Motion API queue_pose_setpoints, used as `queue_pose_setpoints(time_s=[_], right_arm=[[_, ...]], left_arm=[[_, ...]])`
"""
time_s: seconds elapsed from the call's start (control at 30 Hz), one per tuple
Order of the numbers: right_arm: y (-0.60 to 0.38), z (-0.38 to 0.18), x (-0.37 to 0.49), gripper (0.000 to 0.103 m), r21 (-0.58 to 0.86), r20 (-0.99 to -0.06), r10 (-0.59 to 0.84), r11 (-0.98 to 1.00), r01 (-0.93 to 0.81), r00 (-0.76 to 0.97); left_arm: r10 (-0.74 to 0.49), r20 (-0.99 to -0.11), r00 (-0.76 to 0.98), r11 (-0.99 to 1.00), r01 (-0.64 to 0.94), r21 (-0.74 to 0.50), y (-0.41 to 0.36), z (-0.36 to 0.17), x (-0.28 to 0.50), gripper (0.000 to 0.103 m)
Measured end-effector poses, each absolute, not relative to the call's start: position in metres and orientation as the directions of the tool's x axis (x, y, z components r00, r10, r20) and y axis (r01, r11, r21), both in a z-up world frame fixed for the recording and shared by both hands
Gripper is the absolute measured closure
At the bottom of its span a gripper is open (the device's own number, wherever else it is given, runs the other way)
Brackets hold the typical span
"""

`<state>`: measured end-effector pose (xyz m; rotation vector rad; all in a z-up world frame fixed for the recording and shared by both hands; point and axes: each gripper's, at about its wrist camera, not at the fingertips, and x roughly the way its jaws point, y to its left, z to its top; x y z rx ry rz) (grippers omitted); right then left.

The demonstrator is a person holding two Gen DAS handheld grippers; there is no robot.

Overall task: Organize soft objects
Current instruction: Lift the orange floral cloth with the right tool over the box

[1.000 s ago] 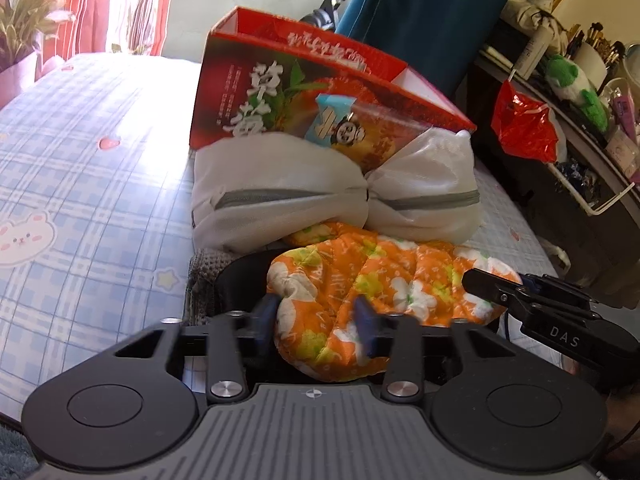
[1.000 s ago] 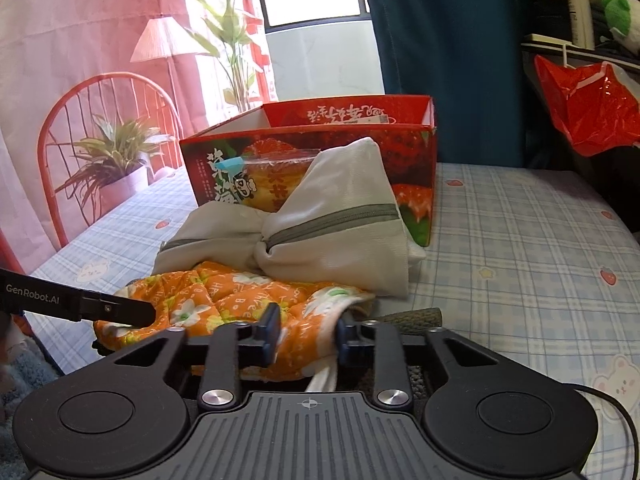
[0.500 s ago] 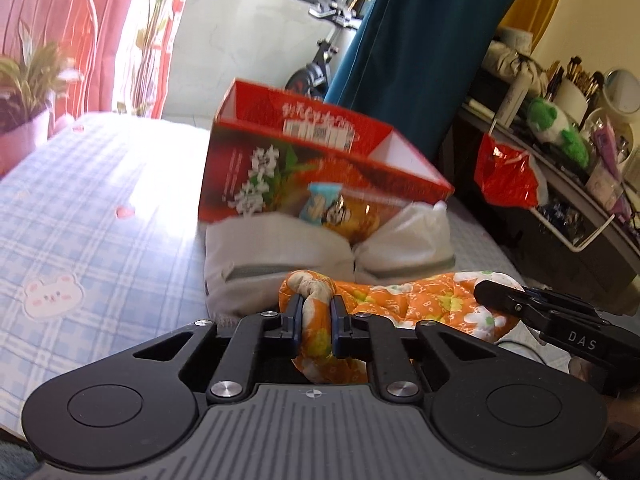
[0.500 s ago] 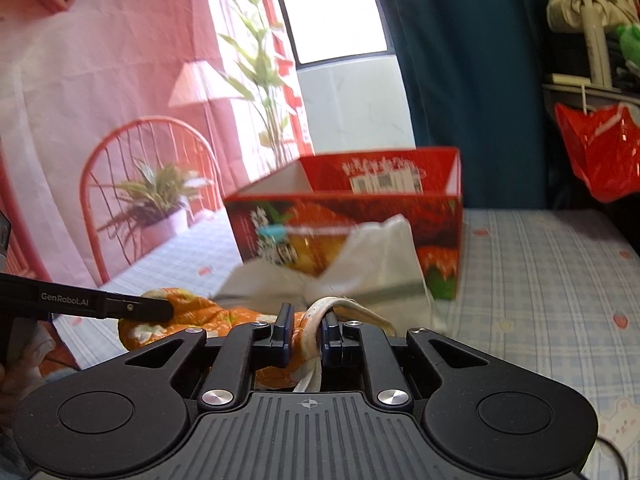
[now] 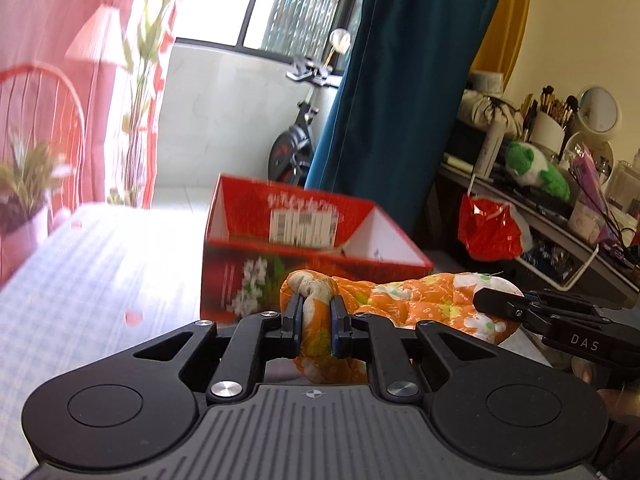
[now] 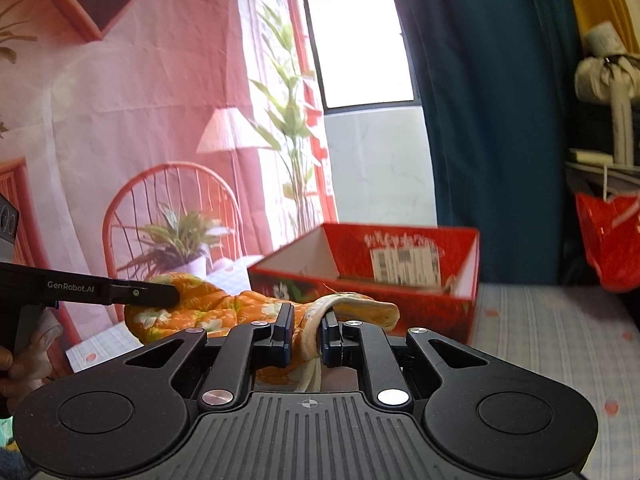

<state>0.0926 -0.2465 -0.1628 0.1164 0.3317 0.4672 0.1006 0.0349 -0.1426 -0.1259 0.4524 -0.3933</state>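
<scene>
now we have the orange floral cloth (image 5: 420, 300) up off the bed (image 5: 92, 264), where a second ago it lay bunched on the checked sheet in front of the grey bag. our left claw (image 5: 315, 320) is pinched tight on one end of it, and our right claw (image 6: 305, 330) is shut on the other end, at its pale edging, so the cloth hangs stretched between the two. that means, as we judge it, the pick-up is done and the carry to the red box (image 5: 304, 248) comes next.

the box stands open-topped just beyond the cloth, its near wall the edge we must clear; the cloth's slack middle sags below our claws and could catch on that rim. above the box the air is free. to the right a cluttered shelf (image 5: 560, 216) and a red plastic bag (image 5: 488, 232) sit near, so we have more room on the left, over the bare sheet.
</scene>
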Motion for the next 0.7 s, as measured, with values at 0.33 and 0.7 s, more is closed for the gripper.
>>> queue_pose_setpoints(time_s=[0.33,0.7], right_arm=[[-0.251,-0.123,0.144,0.091,0.112,-0.253,0.456,0.890,-0.443,0.853],[-0.251,-0.122,0.250,0.091,0.083,-0.342,0.424,0.903,-0.422,0.839]], left_arm=[[-0.381,-0.338,0.861,0.924,0.371,-0.095,0.018,-0.106,0.143,0.088],[-0.355,-0.397,0.846,0.934,0.338,-0.114,0.004,-0.100,0.245,0.088]])
